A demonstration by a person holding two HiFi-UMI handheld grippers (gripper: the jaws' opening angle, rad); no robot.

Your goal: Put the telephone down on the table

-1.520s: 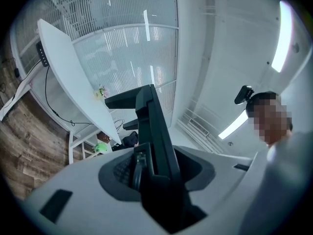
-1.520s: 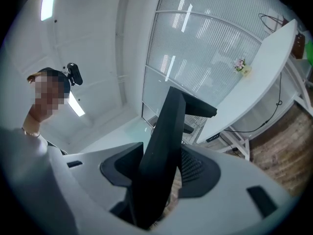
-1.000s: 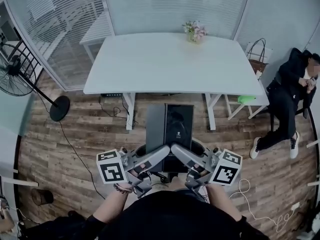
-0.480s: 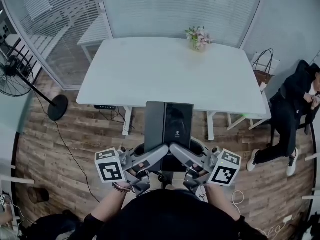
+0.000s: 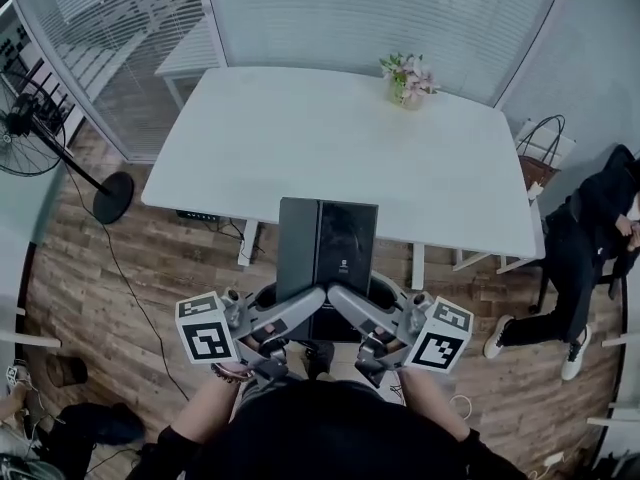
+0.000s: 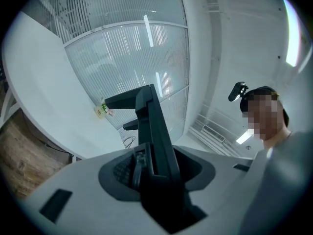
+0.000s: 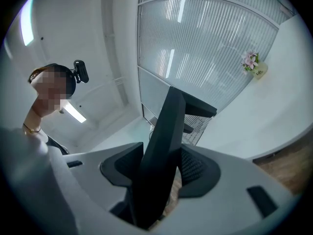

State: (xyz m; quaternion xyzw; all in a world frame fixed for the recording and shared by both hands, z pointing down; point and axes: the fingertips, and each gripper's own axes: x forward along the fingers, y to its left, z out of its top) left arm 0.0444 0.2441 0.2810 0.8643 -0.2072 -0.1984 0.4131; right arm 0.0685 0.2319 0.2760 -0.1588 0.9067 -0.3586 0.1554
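- Black slab of a telephone (image 5: 328, 253), held flat in front of the body between the two grippers, its far end overlapping the near edge of the surface in the head view.
- Held clear of the white surface (image 5: 300, 148) – not resting on it; wooden floor (image 5: 120, 268) below.
- Left gripper (image 5: 316, 300) closed on the telephone's near left corner; in the left gripper view, jaws of that gripper (image 6: 151, 168) pressed on either side of the dark edge of the telephone (image 6: 152, 126), ribbed pad against it.
- Right gripper (image 5: 341, 297) gripping the near right corner in the same way; in the right gripper view, gripper (image 7: 159, 168) with both pads tight on the telephone (image 7: 168, 126), seen edge-on and rising away from the camera.
- Both grippers angled inward toward each other, tips almost meeting under the telephone's near end; marker cubes out to the sides, left cube (image 5: 205, 328) and right cube (image 5: 437, 336).
- On the surface, only a small vase of flowers (image 5: 408, 76), at the far edge, right of centre – well apart from the telephone.
- Beyond the surface, a glass partition with blinds (image 5: 380, 8).
- At the far left, a standing fan (image 5: 40, 128) on the floor.
- At the right, a brown bag (image 5: 540, 158) on a low seat, and a seated person in dark clothes (image 5: 595, 228).
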